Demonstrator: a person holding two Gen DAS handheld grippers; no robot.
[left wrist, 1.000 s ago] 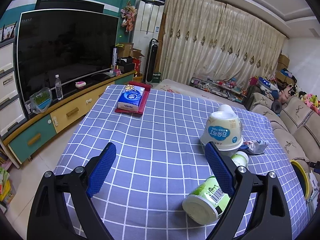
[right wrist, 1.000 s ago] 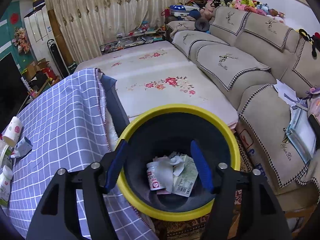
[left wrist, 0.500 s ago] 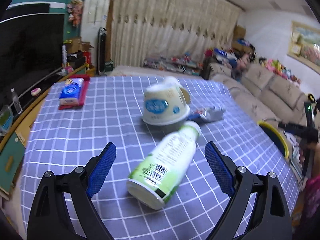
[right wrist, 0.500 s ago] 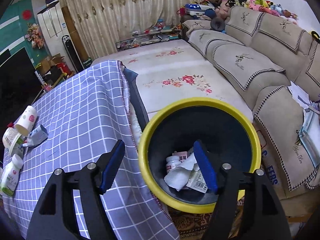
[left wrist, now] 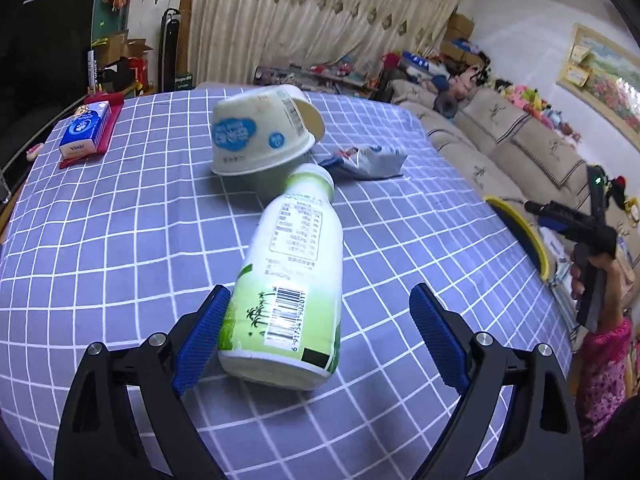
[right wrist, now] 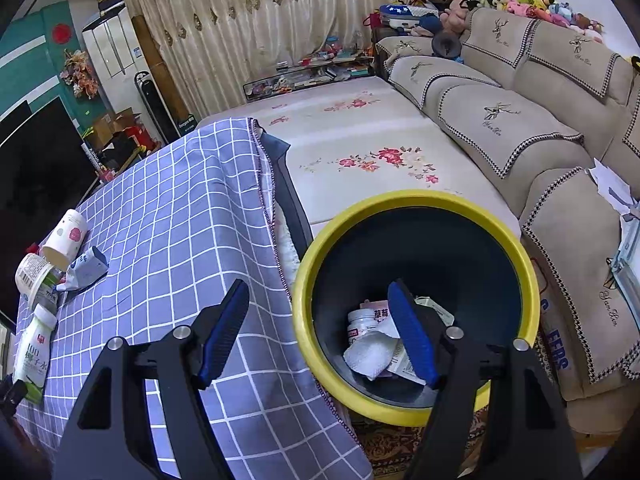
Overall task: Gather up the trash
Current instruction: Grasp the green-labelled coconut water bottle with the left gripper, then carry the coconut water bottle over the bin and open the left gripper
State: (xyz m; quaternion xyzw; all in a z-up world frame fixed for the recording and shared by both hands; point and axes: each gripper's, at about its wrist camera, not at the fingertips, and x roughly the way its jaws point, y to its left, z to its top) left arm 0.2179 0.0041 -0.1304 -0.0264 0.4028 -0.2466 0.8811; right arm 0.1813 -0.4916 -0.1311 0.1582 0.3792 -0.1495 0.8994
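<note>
Left tool [left wrist: 320, 336] is spread wide around the lying bottle [left wrist: 292, 276] on the bench [left wrist: 120, 240], not pinching it; right tool [right wrist: 316, 332] hangs spread, empty, by the yellow bin [right wrist: 528, 280].

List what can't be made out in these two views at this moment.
- Trash bin contents: right wrist view, partly hidden by the right gripper's finger.
- Whether the left gripper's pad touches the bottle: left wrist view, contact line unclear.
- Paper cup: left wrist view, mostly behind the upturned tub.
</note>
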